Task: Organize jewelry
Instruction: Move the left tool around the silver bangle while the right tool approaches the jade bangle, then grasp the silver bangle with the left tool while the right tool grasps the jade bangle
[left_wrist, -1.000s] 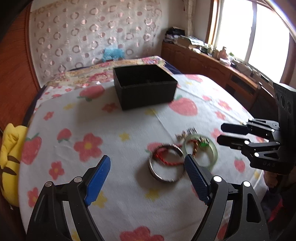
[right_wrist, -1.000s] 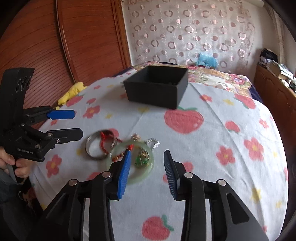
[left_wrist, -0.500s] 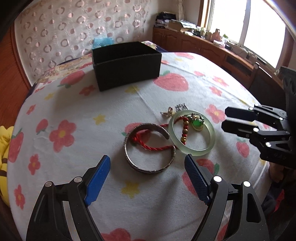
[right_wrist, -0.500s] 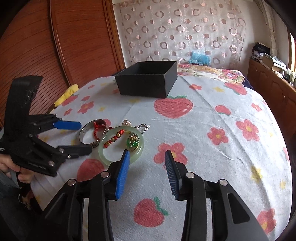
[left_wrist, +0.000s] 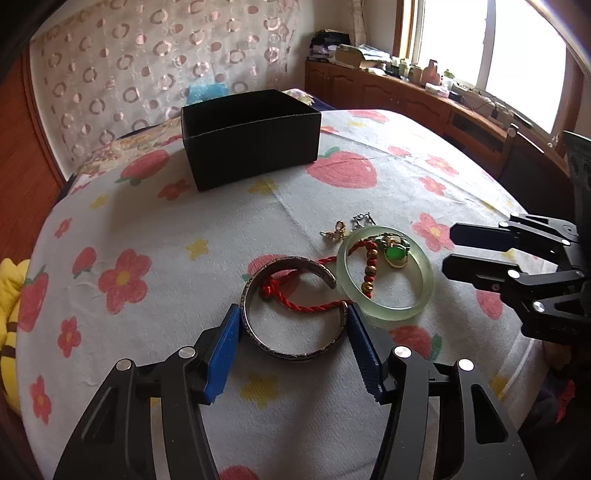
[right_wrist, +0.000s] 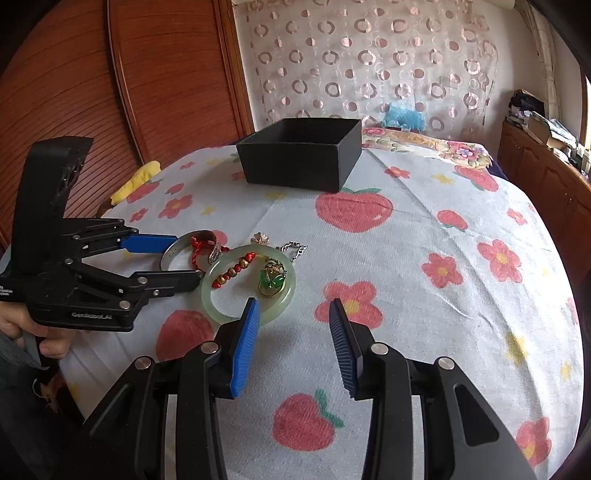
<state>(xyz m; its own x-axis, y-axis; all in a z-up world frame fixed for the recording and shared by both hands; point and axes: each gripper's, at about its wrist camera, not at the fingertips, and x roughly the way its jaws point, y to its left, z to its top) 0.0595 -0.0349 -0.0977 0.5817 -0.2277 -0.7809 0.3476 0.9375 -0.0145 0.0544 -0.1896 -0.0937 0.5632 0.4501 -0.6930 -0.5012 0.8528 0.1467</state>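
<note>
While the left tongs (left_wrist: 293, 321), lettered "GenRobot.AI", clamp the silver cuff (left_wrist: 291, 308), the right tongs (right_wrist: 293, 314) gape apart.

Wall: curtain (right_wrist: 365, 62) with ring pattern hangs behind the tabletop.
Door: brown slatted wood panel (right_wrist: 155, 81) at one side.
Window: bright daylight through the window (left_wrist: 517, 55).
Furniture: wooden cabinet (left_wrist: 388, 92) under it, cluttered on top.
Tabletop: cloth (right_wrist: 424, 229) printed with strawberries and flowers.
</note>
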